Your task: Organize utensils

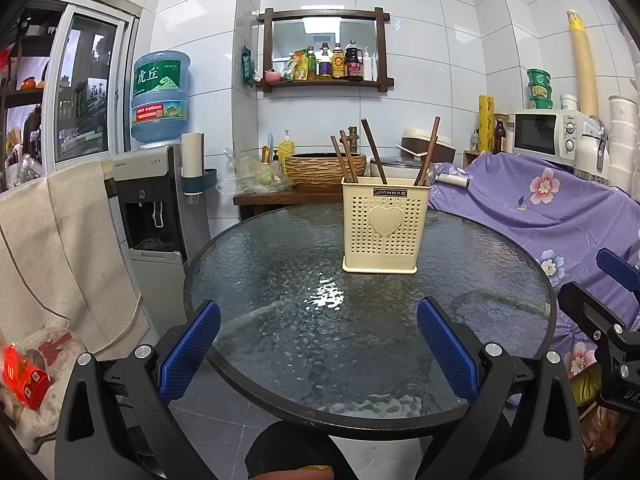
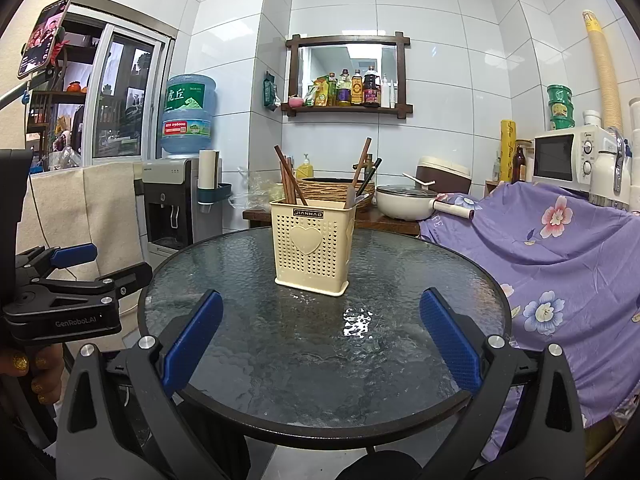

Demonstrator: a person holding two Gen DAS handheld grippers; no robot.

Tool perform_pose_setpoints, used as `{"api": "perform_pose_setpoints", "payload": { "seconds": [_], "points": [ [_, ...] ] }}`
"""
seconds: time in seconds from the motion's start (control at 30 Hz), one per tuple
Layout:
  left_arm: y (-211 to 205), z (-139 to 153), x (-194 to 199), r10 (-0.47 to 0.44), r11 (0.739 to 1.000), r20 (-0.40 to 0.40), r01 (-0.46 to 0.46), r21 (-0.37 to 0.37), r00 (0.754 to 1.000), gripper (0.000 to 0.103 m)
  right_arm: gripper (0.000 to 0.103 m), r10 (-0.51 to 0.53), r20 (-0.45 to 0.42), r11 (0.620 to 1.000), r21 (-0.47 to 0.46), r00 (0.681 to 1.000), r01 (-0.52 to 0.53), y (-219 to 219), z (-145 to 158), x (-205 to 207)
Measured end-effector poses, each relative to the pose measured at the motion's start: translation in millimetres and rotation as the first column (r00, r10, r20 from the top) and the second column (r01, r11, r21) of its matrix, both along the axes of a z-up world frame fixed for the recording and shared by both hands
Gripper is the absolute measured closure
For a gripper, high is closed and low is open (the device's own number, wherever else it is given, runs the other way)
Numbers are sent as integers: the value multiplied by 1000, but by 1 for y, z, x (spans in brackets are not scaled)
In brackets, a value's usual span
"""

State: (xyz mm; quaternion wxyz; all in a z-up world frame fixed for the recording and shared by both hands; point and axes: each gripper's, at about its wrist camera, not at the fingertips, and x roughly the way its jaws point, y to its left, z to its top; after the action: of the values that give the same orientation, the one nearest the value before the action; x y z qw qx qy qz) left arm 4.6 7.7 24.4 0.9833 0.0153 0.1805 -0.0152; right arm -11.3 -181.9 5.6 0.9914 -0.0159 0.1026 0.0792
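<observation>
A cream perforated utensil holder [image 1: 384, 226] [image 2: 313, 246] with a heart on its front stands upright on the round glass table [image 1: 280, 280] [image 2: 248, 320]. Several brown chopsticks [image 1: 348, 158] [image 2: 287, 176] and a metal spoon handle [image 1: 430, 174] stick out of it. My left gripper [image 1: 318, 322] hovers open over the table's near edge, well short of the holder, nothing between its blue pads [image 1: 188, 350]. My right gripper [image 2: 320, 312] is likewise open and empty, its blue pads [image 2: 450, 340] wide apart in front of the holder.
A water dispenser [image 1: 156, 200] [image 2: 172, 204] stands left of the table. A purple floral cloth [image 1: 552, 216] [image 2: 560, 248] covers furniture on the right. Behind the table a wooden counter carries a woven basket [image 1: 324, 168], a white pot [image 2: 404, 202] and a microwave [image 2: 568, 158].
</observation>
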Motion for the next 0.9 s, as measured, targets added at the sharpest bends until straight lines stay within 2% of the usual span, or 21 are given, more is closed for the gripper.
{"api": "perform_pose_setpoints", "payload": {
  "seconds": [0.9],
  "points": [
    [0, 0, -1, -5, 1000, 0, 5, 0, 1000, 6, 6, 1, -2, 1000, -2, 1000, -1, 1, -1, -1]
  ]
}}
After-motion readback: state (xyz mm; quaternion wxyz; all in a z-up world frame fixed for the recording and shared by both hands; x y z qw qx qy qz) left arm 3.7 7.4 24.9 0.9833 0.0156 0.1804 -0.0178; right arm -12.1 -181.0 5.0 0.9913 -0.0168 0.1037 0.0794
